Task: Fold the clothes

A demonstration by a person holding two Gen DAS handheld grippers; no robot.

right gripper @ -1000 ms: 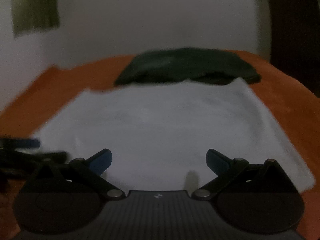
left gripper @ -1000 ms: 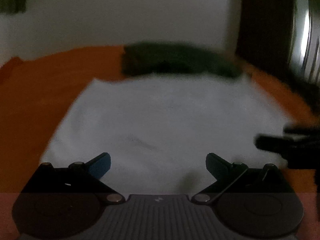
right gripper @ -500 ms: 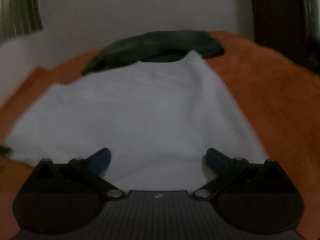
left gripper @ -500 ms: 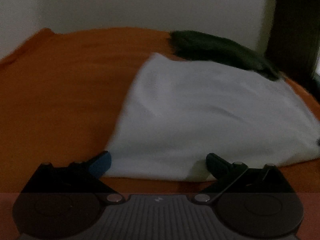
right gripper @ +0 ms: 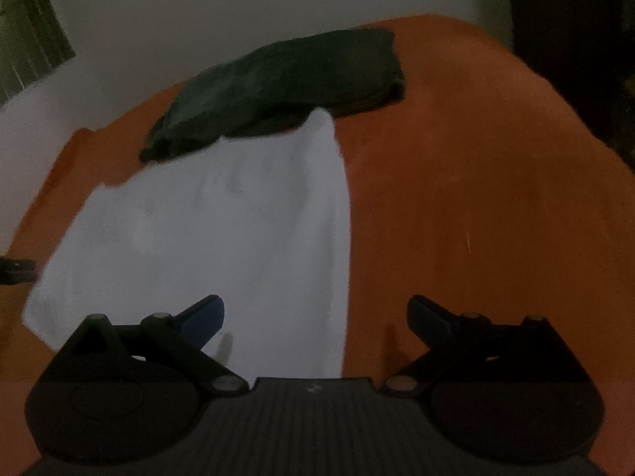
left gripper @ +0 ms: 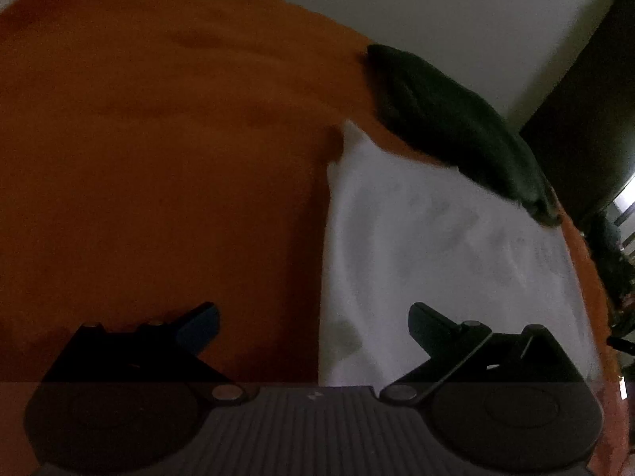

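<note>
- Your left hand-held gripper point(left gripper: 313, 323) hangs low over an orange bed cover point(left gripper: 158, 166), its jaws spread wide and holding nothing.
- Its left finger is over the bare cover; its right finger is over the white cloth point(left gripper: 436, 246), so the cloth's left edge runs between the two.
- The white cloth lies flat on the bed, spread out to the right in this view.
- A dark folded garment point(left gripper: 456, 127) lies at the far end of the white cloth, touching or slightly overlapping that far edge.
- Your right hand-held gripper point(right gripper: 315, 315) is also wide open and empty.
- Here the white cloth point(right gripper: 222, 238) lies to the left, its right edge running between the fingers; the right finger is over the bare orange bed cover point(right gripper: 476, 198).
- The dark garment point(right gripper: 285, 87) sits at the cloth's far end, near a pale wall point(right gripper: 218, 12).
- The pictures are dim and slightly blurred.
</note>
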